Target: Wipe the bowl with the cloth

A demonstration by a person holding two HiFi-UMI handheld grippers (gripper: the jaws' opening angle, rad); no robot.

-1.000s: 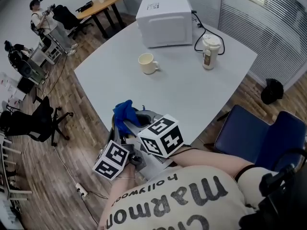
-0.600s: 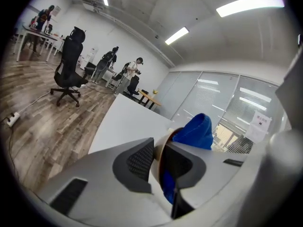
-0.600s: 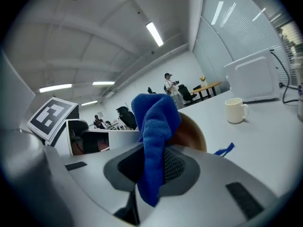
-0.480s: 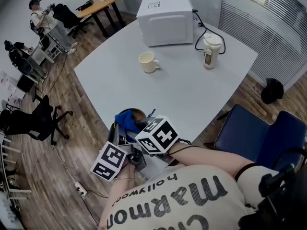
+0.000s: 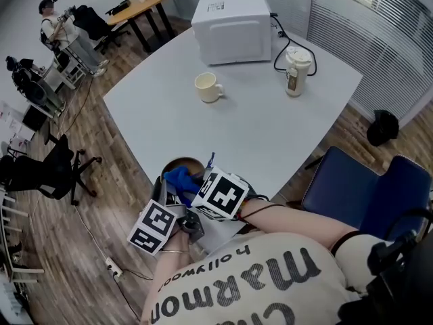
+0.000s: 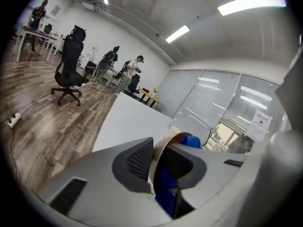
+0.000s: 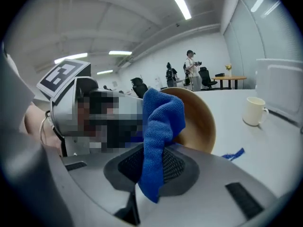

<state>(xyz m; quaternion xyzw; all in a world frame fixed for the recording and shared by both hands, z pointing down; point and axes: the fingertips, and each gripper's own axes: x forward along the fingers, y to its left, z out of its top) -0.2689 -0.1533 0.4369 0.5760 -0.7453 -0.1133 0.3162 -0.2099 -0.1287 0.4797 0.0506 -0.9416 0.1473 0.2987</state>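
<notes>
A brown wooden bowl [image 5: 181, 165] hangs tilted over the table's near edge. Its rim [image 6: 162, 144] stands between the pads of my left gripper [image 6: 158, 161], whose jaws are opening while still against it. The bowl's hollow [image 7: 199, 122] faces my right gripper [image 7: 151, 167], which is shut on a blue cloth [image 7: 160, 122]. The cloth's upper fold lies against the inside of the bowl. In the head view the cloth [image 5: 181, 179] sits just below the bowl's rim, between the two marker cubes.
On the white table [image 5: 257, 127] stand a white microwave [image 5: 231, 24], a cream mug [image 5: 207, 88] and a lidded cup [image 5: 296, 73]. A blue chair [image 5: 352, 188] is at the right, a black office chair [image 5: 54, 171] at the left. A small blue scrap [image 7: 233, 153] lies on the table.
The cloth has come down from above the bowl onto its inside, so the bowl's rim now shows behind it. The right gripper's cube has turned and shifted slightly left.
</notes>
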